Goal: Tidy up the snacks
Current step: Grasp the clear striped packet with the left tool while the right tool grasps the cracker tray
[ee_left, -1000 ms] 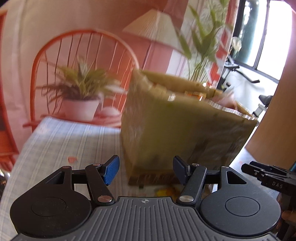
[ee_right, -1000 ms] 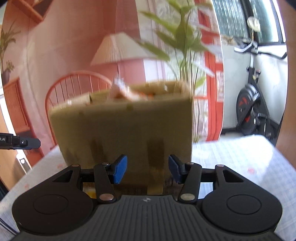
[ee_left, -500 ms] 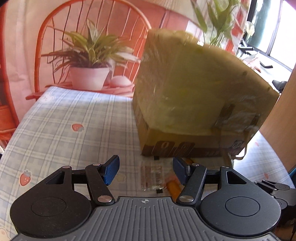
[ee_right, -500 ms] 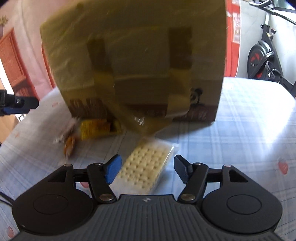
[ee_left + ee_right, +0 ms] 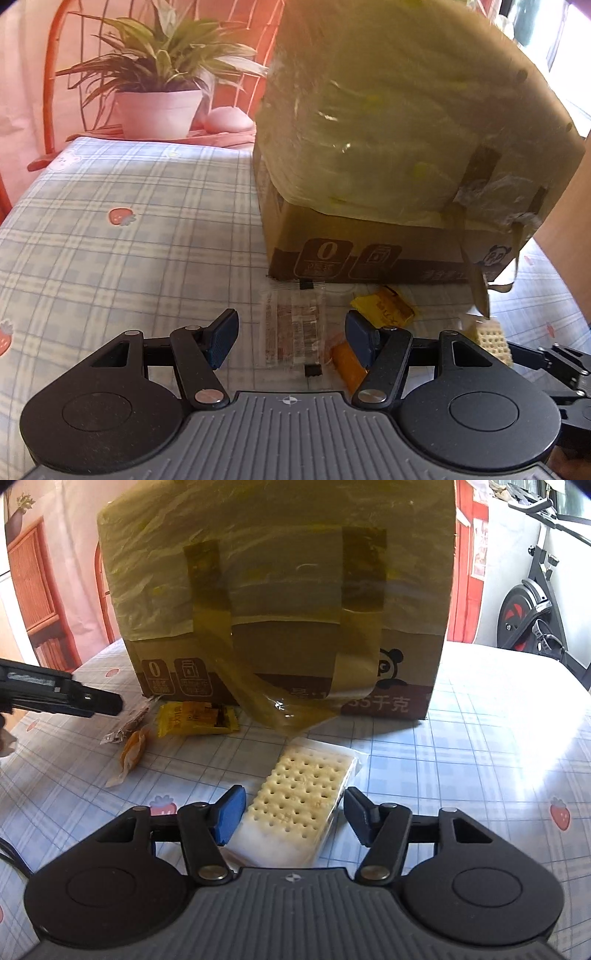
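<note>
Both claws now sit lower and point more steeply down at the desk (image 5: pixel 498 746) than a second ago, when each view was filled by the side of the cardboard box (image 5: pixel 280 602) and the room behind it; the snacks in front of the box have come into sight. The right claw (image 5: pixel 294 814) has just been closing from a wider spread, and its jaws stand partly open on either side of the wrapped cracker pack (image 5: pixel 303 805), which lies flat on the checked cloth at 6 o'clock from the box; whether the pads touch the wrapper I cannot tell, but they do not pinch it. The left claw (image 5: pixel 291 338) is half open, unchanged in width, and holds nothing: a clear-wrapped snack (image 5: pixel 293 332) lies on the cloth between its jaws. An orange candy (image 5: pixel 347 365) lies by its right finger, and a yellow packet (image 5: pixel 384 310) at 1 o'clock, close against the box front.
</note>
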Motion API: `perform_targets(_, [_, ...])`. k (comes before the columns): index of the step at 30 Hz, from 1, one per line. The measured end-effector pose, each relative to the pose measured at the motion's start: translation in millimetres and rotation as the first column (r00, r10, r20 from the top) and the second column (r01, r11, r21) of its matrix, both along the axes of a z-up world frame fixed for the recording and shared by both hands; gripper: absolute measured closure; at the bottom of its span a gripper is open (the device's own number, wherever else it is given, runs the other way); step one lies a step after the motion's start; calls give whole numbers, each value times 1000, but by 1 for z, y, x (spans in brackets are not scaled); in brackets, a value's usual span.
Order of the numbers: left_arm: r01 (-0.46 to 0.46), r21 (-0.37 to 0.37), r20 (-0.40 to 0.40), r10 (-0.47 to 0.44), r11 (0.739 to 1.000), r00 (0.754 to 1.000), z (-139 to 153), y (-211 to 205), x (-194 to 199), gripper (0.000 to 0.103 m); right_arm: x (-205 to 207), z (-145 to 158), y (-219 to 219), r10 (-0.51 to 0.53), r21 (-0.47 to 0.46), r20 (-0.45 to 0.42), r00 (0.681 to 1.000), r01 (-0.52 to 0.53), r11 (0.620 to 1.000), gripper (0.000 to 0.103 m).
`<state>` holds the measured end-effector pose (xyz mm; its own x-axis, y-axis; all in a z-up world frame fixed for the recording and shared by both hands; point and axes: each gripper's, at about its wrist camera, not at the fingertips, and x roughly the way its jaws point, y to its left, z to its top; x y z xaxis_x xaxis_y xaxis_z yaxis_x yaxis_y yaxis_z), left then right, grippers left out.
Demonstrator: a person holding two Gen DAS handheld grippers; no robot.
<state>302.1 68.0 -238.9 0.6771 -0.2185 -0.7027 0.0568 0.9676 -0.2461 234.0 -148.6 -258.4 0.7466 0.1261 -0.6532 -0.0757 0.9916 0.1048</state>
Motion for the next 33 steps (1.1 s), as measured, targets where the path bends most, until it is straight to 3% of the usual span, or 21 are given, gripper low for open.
perform_targets(9, [3,96,0,-3,995,1000,-10,-15,11,37,-1,-1,-3,1,22,9,1000,-1,1000,41])
perform_targets(12, [5,143,18,-7,990,1000,-10,-17,4,53,-1,-1,-3,1,24,10,1000,-1,1000,41])
perform_targets(16, [18,100,17,-20,995,1000,-6,-9,-5,63,-1,-1,-3,1,25,9,1000,-1,1000,42])
perform_targets(33, [-21,15,93,19,1000,995,23,-2,-53,63,-15,10,-3,-8,36,24,1000,8,999,45])
